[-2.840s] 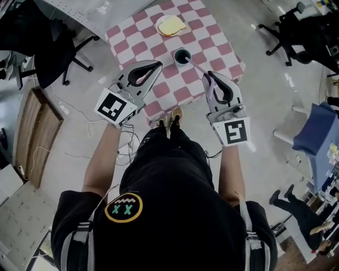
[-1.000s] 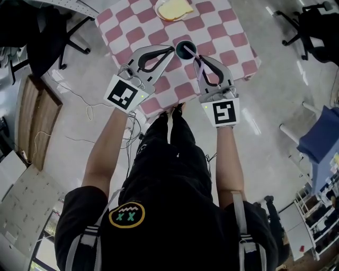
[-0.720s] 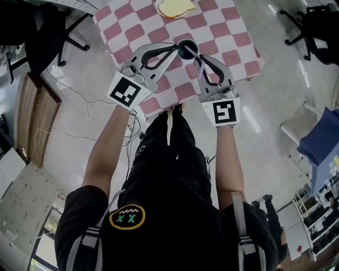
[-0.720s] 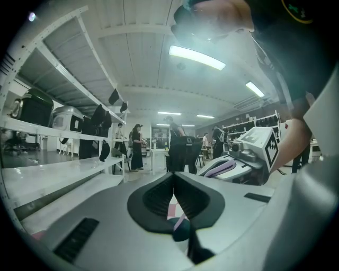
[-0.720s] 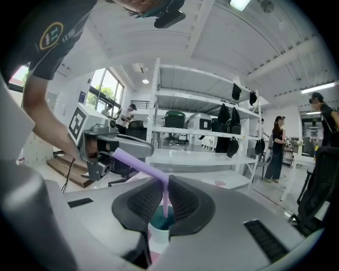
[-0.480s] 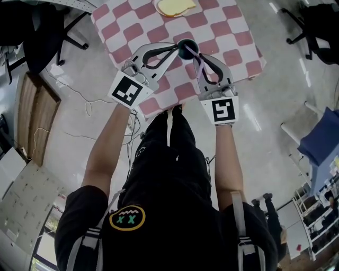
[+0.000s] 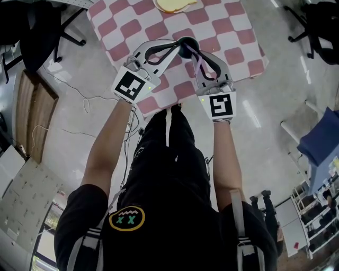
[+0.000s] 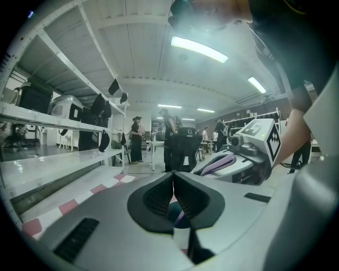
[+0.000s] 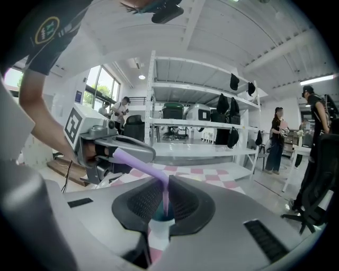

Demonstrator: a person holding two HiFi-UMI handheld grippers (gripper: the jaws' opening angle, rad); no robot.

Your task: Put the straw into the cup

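Two tongs meet over one small table, and both are mine. My right tongs (image 9: 165,185) are clamped on the purple straw (image 9: 135,160). The pads pinch its upright lower stretch, while its bent upper part leans away up and to the left, toward my other hand. Directly under these jaws sits the dark teal cup (image 9: 159,214), and the straw's lower end points down at its mouth. I cannot tell how deep it reaches.

My left tongs (image 8: 173,180) are pressed together at the tips with nothing caught between them. Through the gap below those tips I see the cup (image 8: 170,213) with a sliver of purple against its opening. Just beyond and to the right is my right tongs' body with the straw lying along it.

From the head view, the left tongs (image 7: 176,46) and right tongs (image 7: 194,53) converge from either side on the cup (image 7: 189,43). Their tips are close beside its rim, with the straw (image 7: 197,64) running back along the right jaws.

The cup stands on a pink-and-white checked tablecloth (image 7: 233,32). Beyond the cup, at the far edge of the table, a plate (image 7: 169,4) carries something pale yellow. Left of my left arm a wooden board (image 7: 26,122) lies on the floor. Far right of my right arm stands a black office chair (image 7: 318,21). White metal shelving (image 9: 201,148) rises past the table, with people standing beside it.
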